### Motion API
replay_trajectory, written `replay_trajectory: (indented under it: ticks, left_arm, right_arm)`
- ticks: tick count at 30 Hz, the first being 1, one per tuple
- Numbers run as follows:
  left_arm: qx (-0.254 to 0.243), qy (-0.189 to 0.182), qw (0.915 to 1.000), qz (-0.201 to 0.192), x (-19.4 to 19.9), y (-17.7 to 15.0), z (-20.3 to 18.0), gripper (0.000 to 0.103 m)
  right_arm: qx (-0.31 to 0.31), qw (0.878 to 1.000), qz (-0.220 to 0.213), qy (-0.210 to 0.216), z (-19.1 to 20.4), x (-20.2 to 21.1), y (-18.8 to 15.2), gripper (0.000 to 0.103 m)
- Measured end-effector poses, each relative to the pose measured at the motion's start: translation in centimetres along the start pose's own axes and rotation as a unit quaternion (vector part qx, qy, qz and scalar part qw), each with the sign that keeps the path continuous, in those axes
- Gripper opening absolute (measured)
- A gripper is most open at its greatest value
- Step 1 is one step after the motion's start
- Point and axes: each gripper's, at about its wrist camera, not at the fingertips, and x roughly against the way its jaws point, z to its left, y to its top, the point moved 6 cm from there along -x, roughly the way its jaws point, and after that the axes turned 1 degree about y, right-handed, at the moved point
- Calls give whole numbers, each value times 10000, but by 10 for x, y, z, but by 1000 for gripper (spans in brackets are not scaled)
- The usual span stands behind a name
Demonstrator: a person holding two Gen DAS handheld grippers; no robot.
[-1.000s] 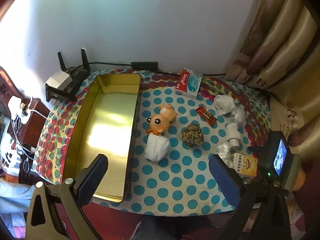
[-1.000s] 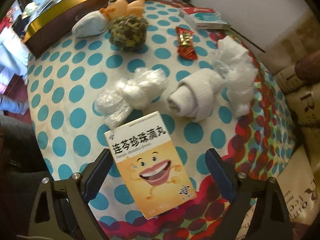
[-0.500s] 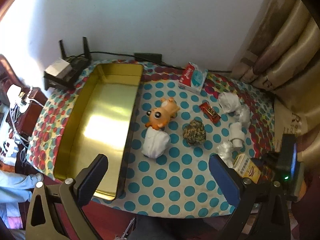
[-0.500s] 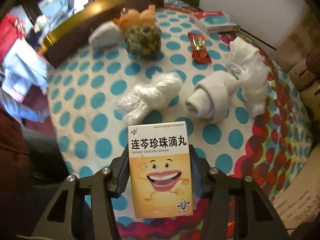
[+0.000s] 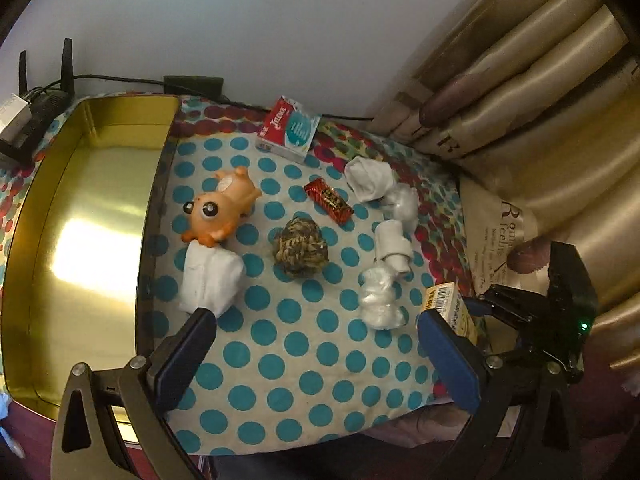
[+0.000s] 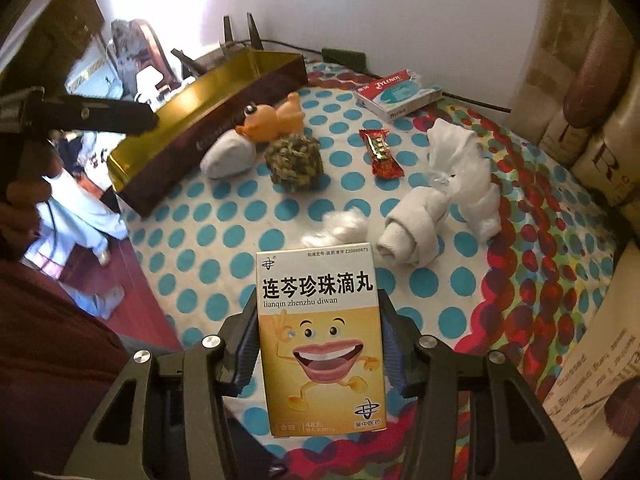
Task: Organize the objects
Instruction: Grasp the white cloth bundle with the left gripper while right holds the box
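Note:
My right gripper (image 6: 318,334) is shut on a yellow medicine box (image 6: 320,340) and holds it lifted above the dotted tablecloth; the box also shows in the left wrist view (image 5: 448,308), at the table's right edge. My left gripper (image 5: 320,352) is open and empty above the table's front. A gold tray (image 5: 80,216) lies empty at the left. On the cloth lie an orange toy animal (image 5: 218,208), a rope ball (image 5: 300,248), a red snack bar (image 5: 328,200), a red-and-teal box (image 5: 288,128), a rolled white sock (image 5: 394,246) and plastic wads (image 5: 378,298).
A white bundle (image 5: 210,280) lies beside the tray's right wall. Another white cloth (image 5: 368,178) lies at the back right. A router (image 5: 36,112) and cables stand behind the tray. Curtains (image 5: 520,100) hang at the right. The wall is close behind.
My right gripper has lifted the yellow medicine box higher off the cloth and tilted up. My left gripper has moved closer to the table and slightly right.

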Motion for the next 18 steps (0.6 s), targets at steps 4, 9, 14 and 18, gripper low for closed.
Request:
replay_trajectory:
  ticks: [4, 9, 14, 18]
  left_arm:
    - [-208, 361, 9990, 146, -14, 1, 4, 103]
    - [-233, 857, 9952, 416, -40, 1, 21, 102]
    - [-239, 986, 9934, 532, -57, 5, 33, 102]
    - [-215, 1188, 9904, 675, -69, 4, 40, 94]
  right_arm:
    - [-114, 9999, -91, 35, 5, 3, -3, 50]
    - [-268, 9995, -136, 85, 8, 1, -3, 50]
    - [-254, 9995, -116, 134, 8, 2, -4, 50]
    - [-378, 9991, -160, 111, 8, 3, -4, 50]
